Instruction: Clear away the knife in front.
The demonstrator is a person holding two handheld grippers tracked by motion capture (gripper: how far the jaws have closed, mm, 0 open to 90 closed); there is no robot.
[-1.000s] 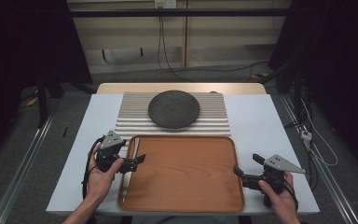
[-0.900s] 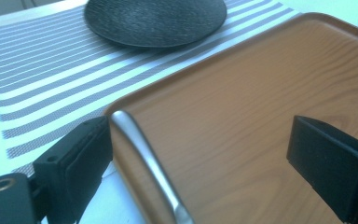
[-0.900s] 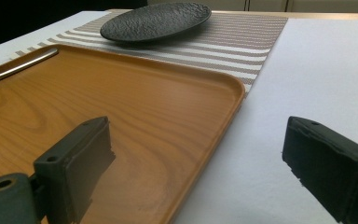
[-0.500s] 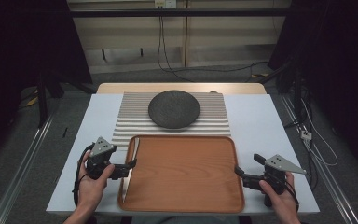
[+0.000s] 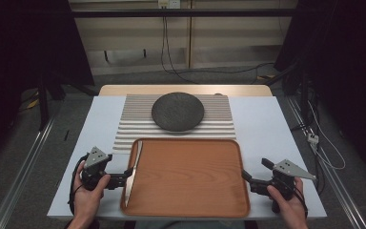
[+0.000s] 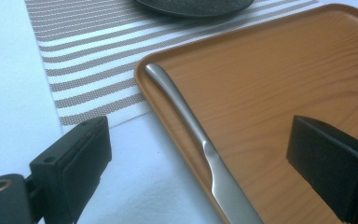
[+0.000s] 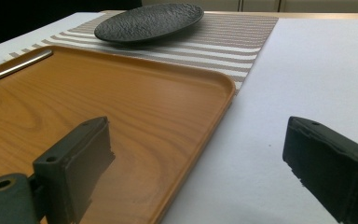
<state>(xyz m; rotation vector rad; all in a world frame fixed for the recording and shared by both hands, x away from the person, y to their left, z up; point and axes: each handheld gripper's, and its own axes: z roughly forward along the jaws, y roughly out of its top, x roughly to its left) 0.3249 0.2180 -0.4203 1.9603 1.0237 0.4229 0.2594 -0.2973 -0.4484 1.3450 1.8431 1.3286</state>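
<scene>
A wooden tray [image 5: 195, 191] lies near the table's front edge. A steel knife [image 5: 134, 164] rests along its left rim, handle pointing away from me. My left gripper [image 5: 125, 177] is open beside that rim at the knife's blade end. In the left gripper view the knife [image 6: 186, 121] runs between the parted jaws of the left gripper [image 6: 198, 140], untouched. My right gripper [image 5: 255, 170] is open at the tray's right side. In the right gripper view the right gripper [image 7: 196, 140] straddles the tray's right edge [image 7: 214, 100], holding nothing.
A dark round plate [image 5: 177, 111] sits on a striped placemat [image 5: 128, 124] behind the tray, also seen as the plate [image 7: 149, 21] in the right gripper view. White table surface [image 5: 276, 129] flanks the tray on both sides. Cables hang behind and to the right of the table.
My left gripper has drawn back toward the near left, away from the tray. The knife lies still on the tray. The right gripper has barely moved.
</scene>
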